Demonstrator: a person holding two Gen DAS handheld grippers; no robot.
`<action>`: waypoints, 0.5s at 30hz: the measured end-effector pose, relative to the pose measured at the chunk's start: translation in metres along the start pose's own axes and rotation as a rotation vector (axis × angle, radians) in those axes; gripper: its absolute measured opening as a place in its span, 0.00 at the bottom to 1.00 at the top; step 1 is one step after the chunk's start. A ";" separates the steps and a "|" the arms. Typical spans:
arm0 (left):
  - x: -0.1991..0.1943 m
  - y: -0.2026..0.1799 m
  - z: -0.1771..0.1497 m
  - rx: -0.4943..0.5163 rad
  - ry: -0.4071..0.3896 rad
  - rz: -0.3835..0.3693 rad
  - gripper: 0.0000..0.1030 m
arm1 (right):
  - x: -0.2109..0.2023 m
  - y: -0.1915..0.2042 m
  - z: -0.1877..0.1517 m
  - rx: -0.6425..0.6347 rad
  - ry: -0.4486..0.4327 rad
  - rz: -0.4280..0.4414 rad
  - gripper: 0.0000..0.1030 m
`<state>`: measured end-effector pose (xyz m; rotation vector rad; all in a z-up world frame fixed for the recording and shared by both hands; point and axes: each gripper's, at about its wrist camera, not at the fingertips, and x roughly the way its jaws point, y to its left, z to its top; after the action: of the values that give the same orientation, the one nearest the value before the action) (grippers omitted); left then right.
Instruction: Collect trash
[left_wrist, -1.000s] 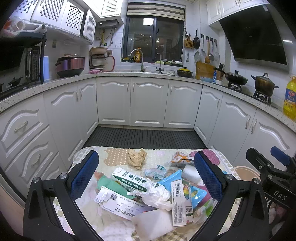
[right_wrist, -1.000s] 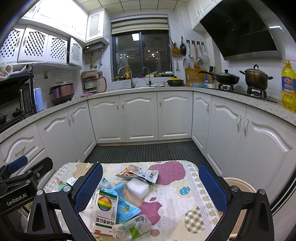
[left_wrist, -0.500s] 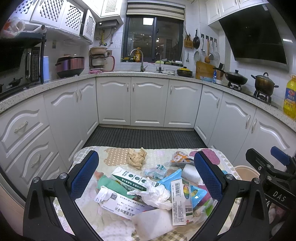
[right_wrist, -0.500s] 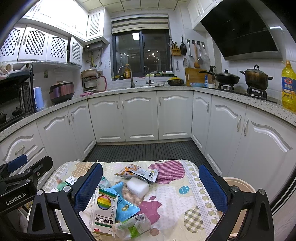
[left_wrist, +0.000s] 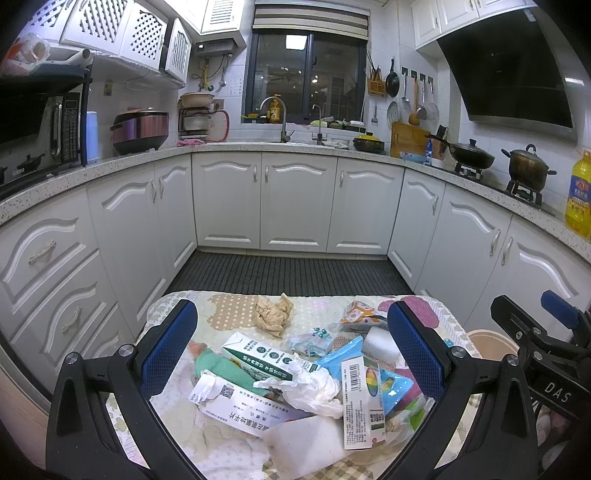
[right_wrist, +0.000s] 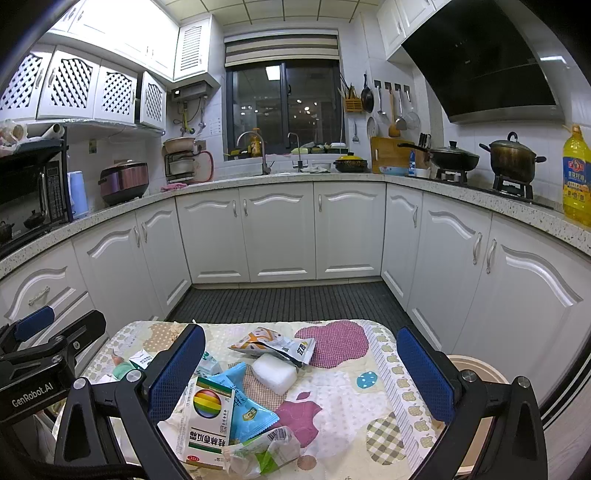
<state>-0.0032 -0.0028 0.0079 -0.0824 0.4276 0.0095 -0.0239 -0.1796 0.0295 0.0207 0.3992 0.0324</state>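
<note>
A: A white U-shaped kitchen at night, and in front a small table (right_wrist: 373, 435) under a patterned cloth, littered with trash.

B: What's in the pile?

A: A green-and-white carton (left_wrist: 264, 356), a crumpled white tissue (left_wrist: 308, 387), a balled brown paper (left_wrist: 273, 314) at the far side, a box with a rainbow disc (right_wrist: 208, 421), a blue wrapper (right_wrist: 245, 406), a white foam block (right_wrist: 275, 373) and a snack packet (right_wrist: 273, 345) just behind it.

B: And the grippers?

A: The left gripper (left_wrist: 291, 347) hangs over the carton and tissue, jaws spread wide, holding nothing. The right gripper (right_wrist: 301, 369) is likewise released and empty, framing the foam block.

B: So which step?

A: I'd judge the very start: nothing picked up. A beige bin (right_wrist: 476, 369) stands just beside the table's right edge.

B: Next move?

A: Probably lowering one gripper onto a single piece. The foam block lies apart from the rest and looks easiest; the tissue overlaps the carton, so closing there may drag both.
</note>
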 end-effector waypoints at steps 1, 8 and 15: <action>0.000 0.000 0.000 0.000 0.000 0.000 0.99 | 0.000 0.000 0.000 -0.001 0.001 0.000 1.00; 0.000 0.000 0.000 -0.001 0.001 0.000 0.99 | -0.001 -0.001 0.002 -0.008 0.009 -0.005 1.00; 0.001 0.007 -0.006 -0.005 0.014 0.006 0.99 | 0.002 0.000 0.003 -0.016 0.025 -0.007 1.00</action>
<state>-0.0052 0.0041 0.0011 -0.0862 0.4414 0.0164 -0.0208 -0.1798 0.0314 0.0028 0.4243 0.0285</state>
